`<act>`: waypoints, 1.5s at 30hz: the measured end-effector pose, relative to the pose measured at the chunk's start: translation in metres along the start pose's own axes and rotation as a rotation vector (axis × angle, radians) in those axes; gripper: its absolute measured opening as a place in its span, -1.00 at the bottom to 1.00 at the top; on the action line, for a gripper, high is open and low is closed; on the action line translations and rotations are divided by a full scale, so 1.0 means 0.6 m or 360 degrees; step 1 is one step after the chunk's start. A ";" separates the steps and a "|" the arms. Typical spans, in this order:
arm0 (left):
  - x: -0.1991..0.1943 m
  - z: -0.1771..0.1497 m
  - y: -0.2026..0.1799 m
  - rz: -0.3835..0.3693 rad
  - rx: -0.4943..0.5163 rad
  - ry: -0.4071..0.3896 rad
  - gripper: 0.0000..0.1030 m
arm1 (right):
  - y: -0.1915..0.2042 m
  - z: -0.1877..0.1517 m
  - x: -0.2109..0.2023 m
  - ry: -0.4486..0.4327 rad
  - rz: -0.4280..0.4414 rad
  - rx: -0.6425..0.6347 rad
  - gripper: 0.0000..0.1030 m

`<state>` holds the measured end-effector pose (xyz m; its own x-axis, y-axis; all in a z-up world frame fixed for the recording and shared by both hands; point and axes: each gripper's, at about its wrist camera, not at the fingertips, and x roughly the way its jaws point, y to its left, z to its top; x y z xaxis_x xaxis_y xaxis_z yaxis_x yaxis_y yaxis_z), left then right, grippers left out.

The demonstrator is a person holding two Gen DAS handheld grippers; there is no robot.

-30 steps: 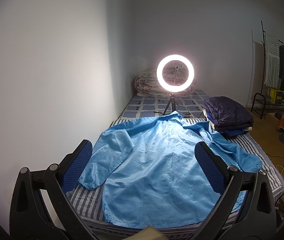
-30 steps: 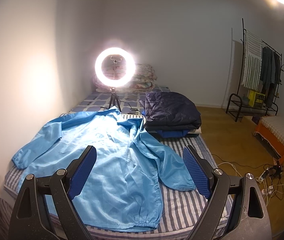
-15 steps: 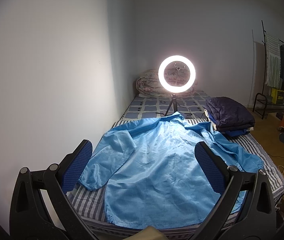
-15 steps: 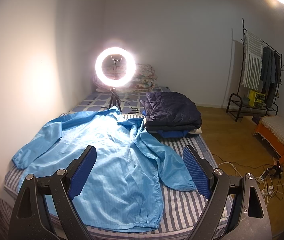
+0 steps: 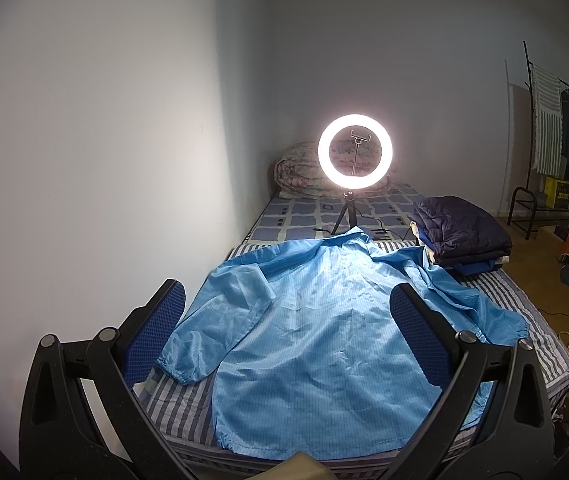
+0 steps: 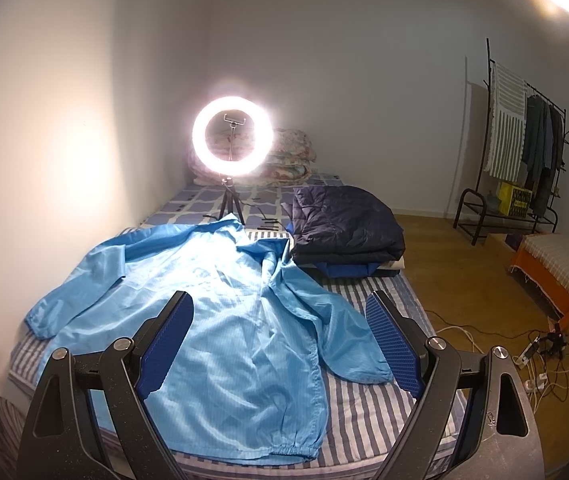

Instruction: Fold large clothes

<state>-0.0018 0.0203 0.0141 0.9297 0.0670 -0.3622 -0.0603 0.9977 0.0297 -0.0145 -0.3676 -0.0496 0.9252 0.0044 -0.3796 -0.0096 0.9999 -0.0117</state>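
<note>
A large light-blue jacket (image 5: 324, 320) (image 6: 220, 312) lies spread flat on the striped bed (image 5: 180, 404) (image 6: 368, 412), collar toward the far end, both sleeves stretched out to the sides. My left gripper (image 5: 288, 304) hovers open above the near hem, with nothing between its blue pads. In the right wrist view my right gripper (image 6: 280, 312) is open too, held above the jacket's right half and right sleeve (image 6: 340, 340). Neither gripper touches the cloth.
A lit ring light on a tripod (image 5: 355, 158) (image 6: 231, 136) stands on the bed beyond the collar. A folded dark-blue padded jacket (image 5: 460, 232) (image 6: 344, 224) sits at the right. A rolled quilt (image 5: 300, 176) lies at the far end. The wall runs along the left. Clothes rack (image 6: 524, 140) and cables (image 6: 544, 360) are on the floor at right.
The left wrist view has drifted slightly, the scene shifting a little to the right. Jacket and both grippers' opening are unchanged.
</note>
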 end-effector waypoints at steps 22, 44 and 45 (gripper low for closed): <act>0.020 -0.030 0.039 0.0069 -0.0012 0.0058 1.00 | 0.032 0.002 0.024 0.0030 0.0048 -0.0039 0.71; -0.004 -0.230 0.221 0.0335 -0.0194 0.0343 1.00 | 0.356 0.013 0.209 0.0251 0.1028 -0.0241 0.71; -0.005 -0.235 0.229 0.0341 -0.0215 0.0350 1.00 | 0.374 0.008 0.217 0.0277 0.1056 -0.0261 0.70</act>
<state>-0.0639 0.1577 -0.1120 0.7909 0.2603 -0.5538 -0.3071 0.9516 0.0086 0.1056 -0.1427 -0.0970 0.6303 0.5965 -0.4969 -0.6204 0.7718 0.1395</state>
